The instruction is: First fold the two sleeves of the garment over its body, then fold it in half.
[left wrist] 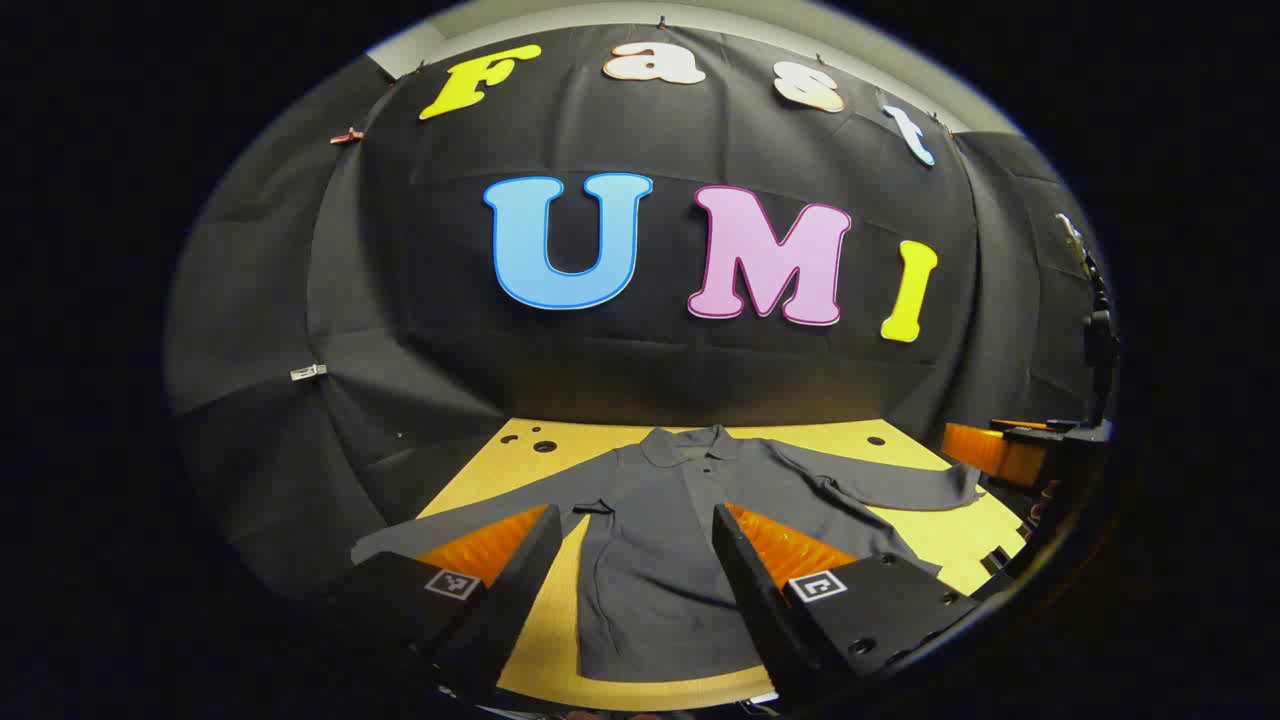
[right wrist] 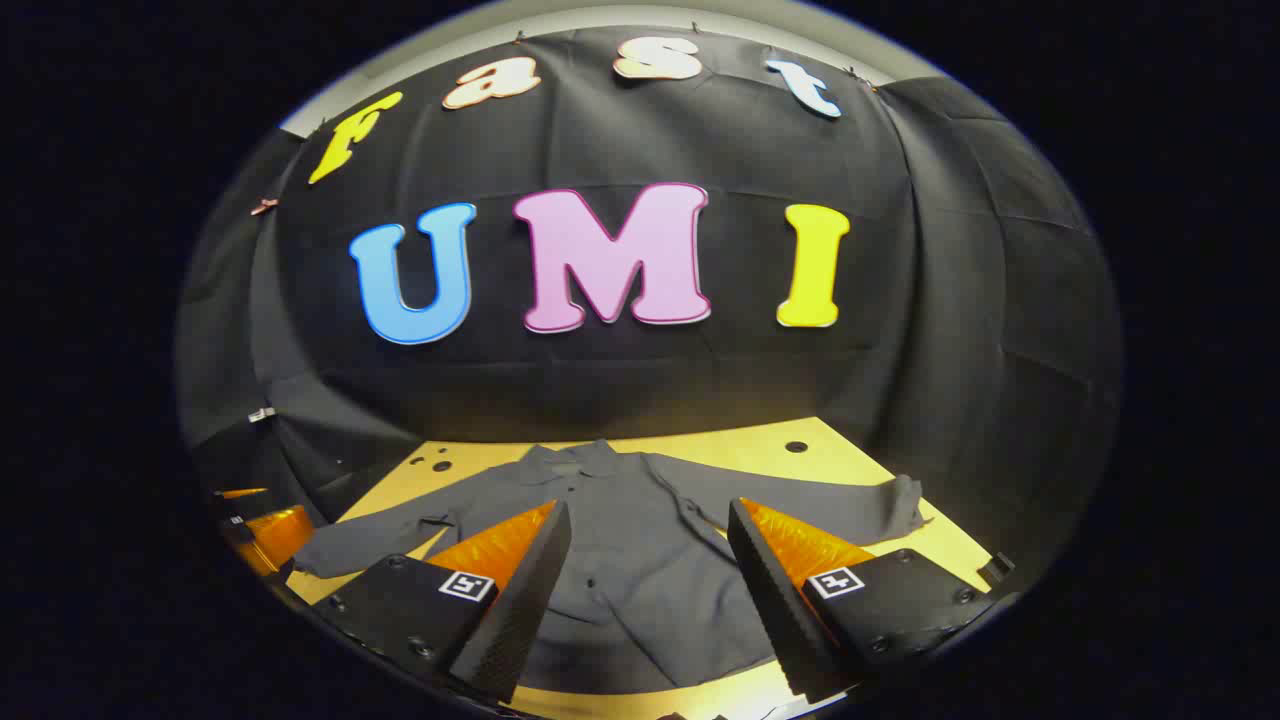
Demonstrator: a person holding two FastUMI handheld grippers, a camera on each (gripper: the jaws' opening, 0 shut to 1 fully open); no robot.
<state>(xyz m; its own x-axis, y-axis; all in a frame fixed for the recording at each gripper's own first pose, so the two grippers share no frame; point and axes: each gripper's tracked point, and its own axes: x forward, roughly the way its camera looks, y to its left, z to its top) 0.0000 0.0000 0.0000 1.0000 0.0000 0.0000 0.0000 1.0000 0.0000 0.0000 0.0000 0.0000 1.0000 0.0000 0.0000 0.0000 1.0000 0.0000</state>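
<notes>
A grey long-sleeved garment [left wrist: 660,540] lies flat and face up on the wooden counter [left wrist: 920,535], collar toward the back wall, filling the lower centre of both views with both sleeves spread out to the sides. The left gripper [left wrist: 632,560] hovers above it with its jaws spread wide and nothing between them; the right gripper [right wrist: 648,570] does the same, open and empty, over the shirt's body. The cloth looks thin, soft and light, so it will likely sag and drag rather than hold a shape; a pinch near each cuff seems the best hold, the one sleeve end [right wrist: 895,505] at right of the right gripper view, the other [right wrist: 320,550] at lower left. Nothing lies on the garment; the counter has a few holes [left wrist: 543,445] near its back edge.
</notes>
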